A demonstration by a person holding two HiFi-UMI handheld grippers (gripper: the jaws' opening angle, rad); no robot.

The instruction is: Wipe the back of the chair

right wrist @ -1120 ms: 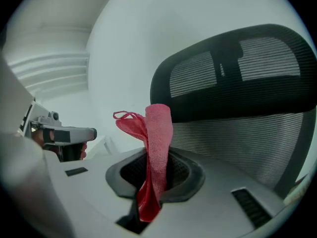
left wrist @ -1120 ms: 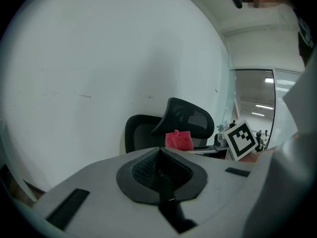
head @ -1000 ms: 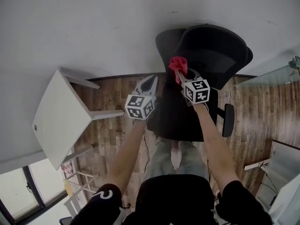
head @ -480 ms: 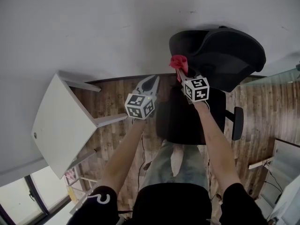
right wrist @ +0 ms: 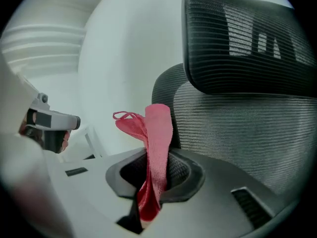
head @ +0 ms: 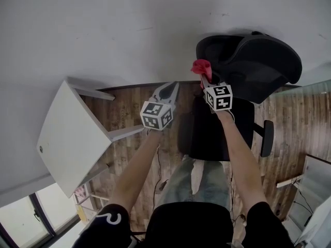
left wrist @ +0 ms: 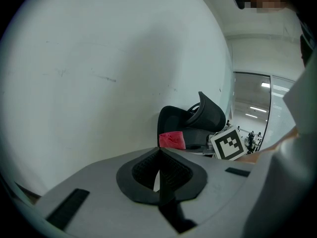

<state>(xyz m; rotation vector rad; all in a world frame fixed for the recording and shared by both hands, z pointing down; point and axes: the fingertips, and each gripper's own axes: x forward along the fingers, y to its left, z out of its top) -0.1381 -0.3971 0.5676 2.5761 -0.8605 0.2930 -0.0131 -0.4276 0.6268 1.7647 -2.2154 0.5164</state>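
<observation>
Chair [head: 248,61] sits far right by the wall, its upright mesh back just beyond the right gripper [head: 206,80]. That's the nearer one, arm stretched forward, clamped on a pink cloth [head: 200,66]. Left gripper [head: 168,89] hangs further left, jaws closed on nothing.

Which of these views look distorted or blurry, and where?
Head view: sharp, evenly lit, but the wide lens bows the floor edge beside the chair. Left gripper view: heavy fisheye, dark corners. Right gripper view: same fisheye; cloth and chair crisp, left edge smeared.
</observation>
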